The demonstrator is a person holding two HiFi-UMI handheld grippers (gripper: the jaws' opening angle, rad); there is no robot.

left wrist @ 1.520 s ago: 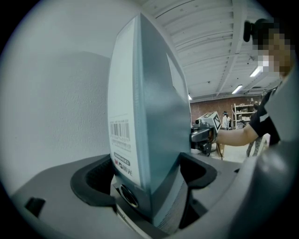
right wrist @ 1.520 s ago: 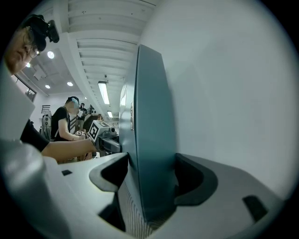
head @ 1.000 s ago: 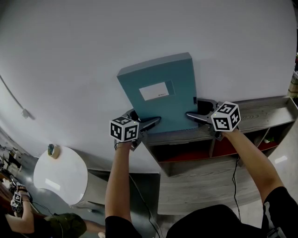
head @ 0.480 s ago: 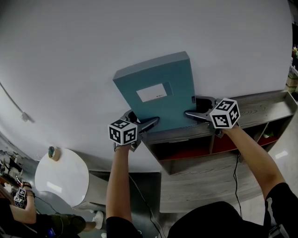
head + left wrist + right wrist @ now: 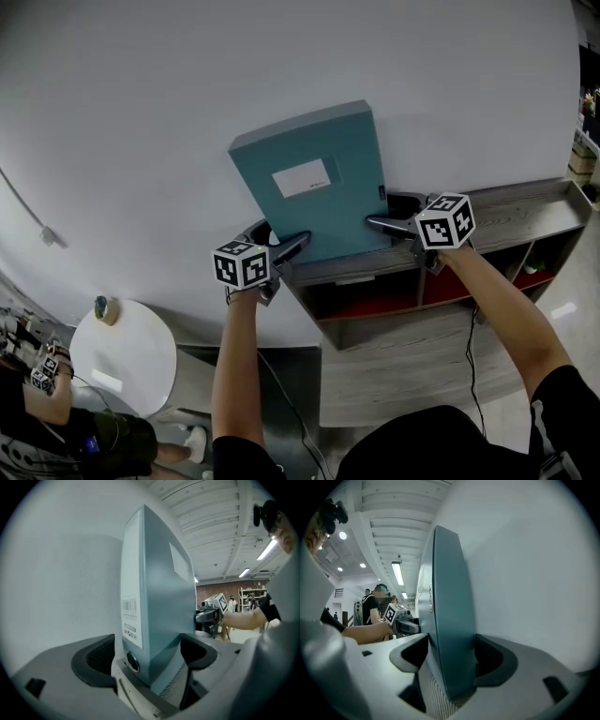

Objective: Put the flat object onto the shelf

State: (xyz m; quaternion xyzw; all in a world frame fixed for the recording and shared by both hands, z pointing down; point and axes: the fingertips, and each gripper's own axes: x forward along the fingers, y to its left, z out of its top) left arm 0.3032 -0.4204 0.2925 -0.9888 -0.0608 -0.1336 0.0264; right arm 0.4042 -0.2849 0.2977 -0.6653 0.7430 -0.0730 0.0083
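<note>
Teal flat box file point(image 5: 314, 187) held upright on top of the grey wooden shelf point(image 5: 525, 217), at its left end.
It is tilted slightly, close to the white wall point(image 5: 141, 112). Its lower left corner is clamped by the left gripper point(image 5: 281, 239) and its lower right edge by the right gripper point(image 5: 384, 214), the jaws set wide across its thickness.

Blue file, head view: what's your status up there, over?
Jaws of left gripper and right gripper shut on lower corners of the blue file. File upright, tilted, bottom edge at the shelf top, by the white wall. Nothing in its way.
</note>
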